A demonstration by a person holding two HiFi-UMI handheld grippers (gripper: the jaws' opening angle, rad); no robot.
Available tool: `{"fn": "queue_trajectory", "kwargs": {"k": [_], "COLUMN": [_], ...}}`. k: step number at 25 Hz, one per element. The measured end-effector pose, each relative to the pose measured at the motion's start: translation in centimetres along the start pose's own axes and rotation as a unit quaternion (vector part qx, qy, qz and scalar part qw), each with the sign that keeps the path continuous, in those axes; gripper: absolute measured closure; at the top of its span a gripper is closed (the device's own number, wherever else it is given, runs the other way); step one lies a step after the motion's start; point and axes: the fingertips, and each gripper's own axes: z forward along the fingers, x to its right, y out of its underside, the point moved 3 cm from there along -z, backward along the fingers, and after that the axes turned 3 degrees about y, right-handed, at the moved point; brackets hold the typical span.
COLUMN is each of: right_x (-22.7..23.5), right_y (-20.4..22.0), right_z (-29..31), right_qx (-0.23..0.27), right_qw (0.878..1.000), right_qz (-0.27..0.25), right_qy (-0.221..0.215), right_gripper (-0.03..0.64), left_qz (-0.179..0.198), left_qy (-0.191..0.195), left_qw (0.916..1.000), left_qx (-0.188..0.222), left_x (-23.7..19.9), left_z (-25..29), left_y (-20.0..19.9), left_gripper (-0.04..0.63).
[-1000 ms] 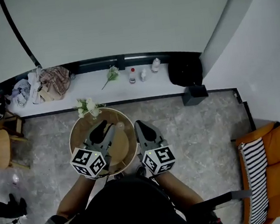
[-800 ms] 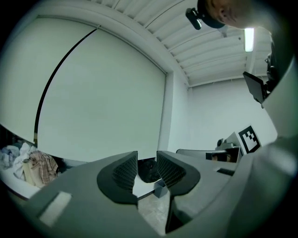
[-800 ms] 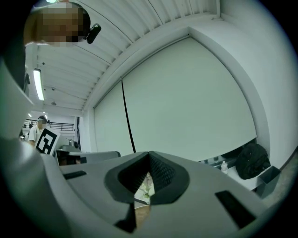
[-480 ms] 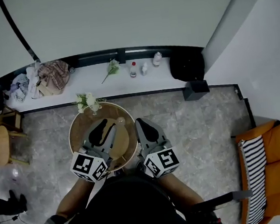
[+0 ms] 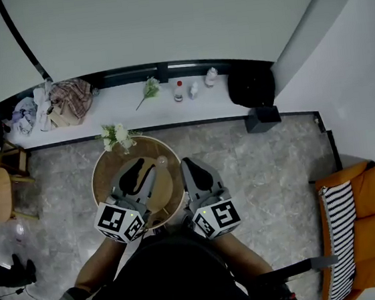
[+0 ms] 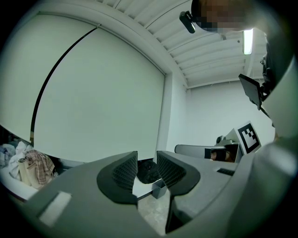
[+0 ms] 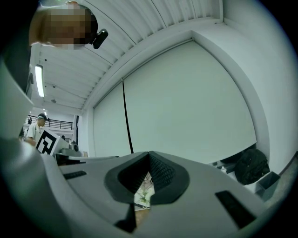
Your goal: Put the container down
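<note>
Tan and shallow, what is taken for the container (image 5: 164,190) lies on the round surface (image 5: 102,170), partly under the left hand-held gripper (image 5: 138,168), whose jaws are narrowly parted on nothing. The right hand-held gripper (image 5: 193,165) is closed and empty. Placement is judged done; only a clean withdrawal is called for.

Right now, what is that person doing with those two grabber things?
A person holds a gripper in each hand, out over a small round table with flowers at its far edge. The left gripper is a little open and the right gripper is shut. Neither one holds anything, so no container is being carried at this moment.
</note>
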Motion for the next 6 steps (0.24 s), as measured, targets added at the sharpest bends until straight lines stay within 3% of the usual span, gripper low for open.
{"fn": "queue_trajectory", "kwargs": {"k": [6], "right_x": [0.65], "right_y": [0.16], "right_z": [0.88], "right_qx": [-0.003], "right_qw": [1.0], "right_qz": [0.01], "right_qy": [0.004], "right_gripper": [0.615], "left_qz": [-0.001], "left_qy": [0.002], "left_qw": [1.0], "left_qx": [-0.002], "left_x": [-0.65], "left_z": [0.67], "left_y": [0.13], "left_gripper": [0.465]}}
